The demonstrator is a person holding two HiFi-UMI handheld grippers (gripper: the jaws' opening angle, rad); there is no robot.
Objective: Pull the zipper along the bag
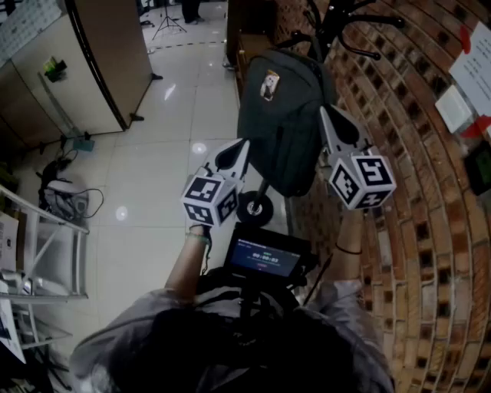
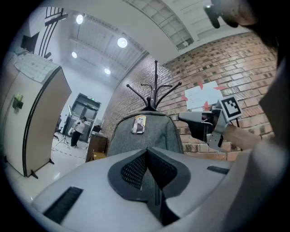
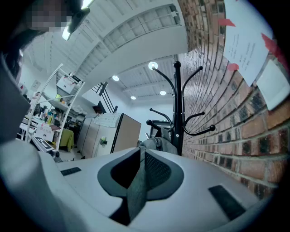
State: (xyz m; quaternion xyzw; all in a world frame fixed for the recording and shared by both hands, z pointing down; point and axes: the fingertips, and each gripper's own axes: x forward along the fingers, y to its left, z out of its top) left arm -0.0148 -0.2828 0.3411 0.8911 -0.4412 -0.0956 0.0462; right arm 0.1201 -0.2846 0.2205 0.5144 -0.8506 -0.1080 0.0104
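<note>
Bag (image 1: 280, 123) steadied at frame centre, zipper not yet taken.
Right gripper (image 1: 328, 115) clamps, seemingly, a grey strap (image 3: 136, 190); left gripper (image 1: 242, 147), jaws together, must find the pull.

Left gripper (image 1: 245, 143) closed, right gripper (image 1: 323, 110) clamped, raised

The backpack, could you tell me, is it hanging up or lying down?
Hanging up: the backpack hangs upright from the coat rack against the brick wall.

The brick wall (image 1: 430, 253) crowds the bag (image 1: 280, 115) on its right, and coat-rack hooks (image 1: 368, 19) jut out above it. Leftward the tiled floor (image 1: 153, 199) lies open as far as the cabinet (image 1: 92, 69); a black wheel (image 1: 255, 209) sits just below.
</note>
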